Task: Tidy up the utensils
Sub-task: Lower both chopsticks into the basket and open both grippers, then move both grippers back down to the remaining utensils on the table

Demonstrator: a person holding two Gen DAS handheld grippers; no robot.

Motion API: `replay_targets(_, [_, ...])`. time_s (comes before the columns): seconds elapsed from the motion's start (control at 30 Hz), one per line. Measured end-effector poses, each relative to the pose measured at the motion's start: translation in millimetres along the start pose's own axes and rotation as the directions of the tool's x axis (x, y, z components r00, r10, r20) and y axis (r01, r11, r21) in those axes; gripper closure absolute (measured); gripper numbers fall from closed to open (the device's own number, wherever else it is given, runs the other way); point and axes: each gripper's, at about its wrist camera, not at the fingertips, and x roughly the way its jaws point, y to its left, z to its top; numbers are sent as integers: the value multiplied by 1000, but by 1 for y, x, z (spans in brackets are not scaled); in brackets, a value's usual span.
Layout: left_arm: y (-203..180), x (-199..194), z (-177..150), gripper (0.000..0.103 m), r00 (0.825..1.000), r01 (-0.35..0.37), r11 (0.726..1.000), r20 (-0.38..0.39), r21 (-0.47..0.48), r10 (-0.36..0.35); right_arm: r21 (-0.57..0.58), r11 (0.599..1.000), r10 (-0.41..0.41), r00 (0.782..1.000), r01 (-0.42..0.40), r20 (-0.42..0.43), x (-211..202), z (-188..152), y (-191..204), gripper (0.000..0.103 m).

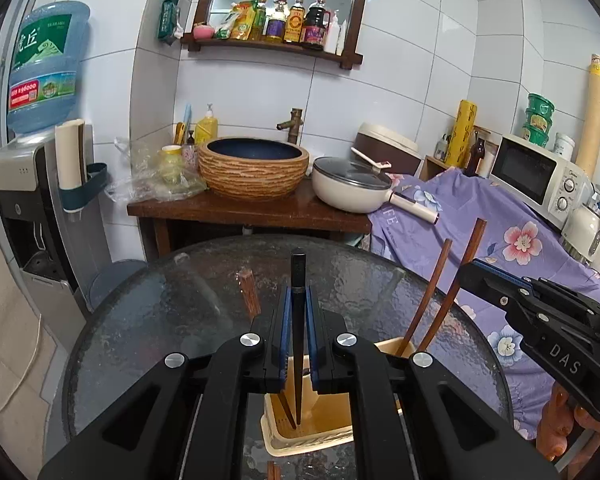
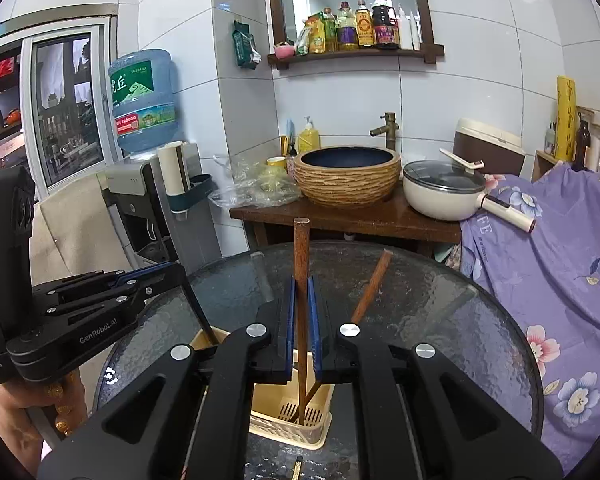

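A beige slotted utensil holder (image 1: 312, 432) stands on the round glass table (image 1: 180, 312); it also shows in the right wrist view (image 2: 288, 420). My left gripper (image 1: 299, 300) is shut on a black chopstick (image 1: 298, 276), held upright with its tip down in the holder's left compartment beside a brown chopstick (image 1: 287, 408). My right gripper (image 2: 301, 300) is shut on a brown wooden chopstick (image 2: 301, 248), its tip in the holder's right compartment. A second brown chopstick (image 2: 370, 288) leans there. Both brown sticks (image 1: 436, 284) show in the left wrist view.
A wooden counter (image 1: 240, 208) behind the table holds a basin (image 1: 254, 166) and a lidded pan (image 1: 350, 184). A purple floral cloth (image 1: 500, 240) covers the right side. A water dispenser (image 1: 24, 184) stands at left. More chopstick ends (image 1: 274, 470) lie near the table's front edge.
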Motion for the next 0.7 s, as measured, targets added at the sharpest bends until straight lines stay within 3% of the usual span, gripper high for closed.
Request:
replay_targets(0.3, [3, 15, -15, 96, 999, -11, 1000, -41, 4, 11, 21, 1000, -9, 1000, 9, -16, 9, -10, -6, 96])
replay_targets(0.57, [3, 17, -17, 96, 999, -25, 1000, -29, 9, 25, 12, 1000, -28, 1000, 29, -3, 10, -11, -6, 96])
replay_targets(0.63, [2, 15, -17, 92, 999, -28, 999, -19, 18, 28, 7, 999, -32, 999, 32, 0, 9, -12, -5, 96])
replay_targets(0.7, [1, 10, -16, 81, 1000, -26, 999, -2, 30, 26, -2, 999, -35, 999, 35, 6, 8, -13, -5, 95])
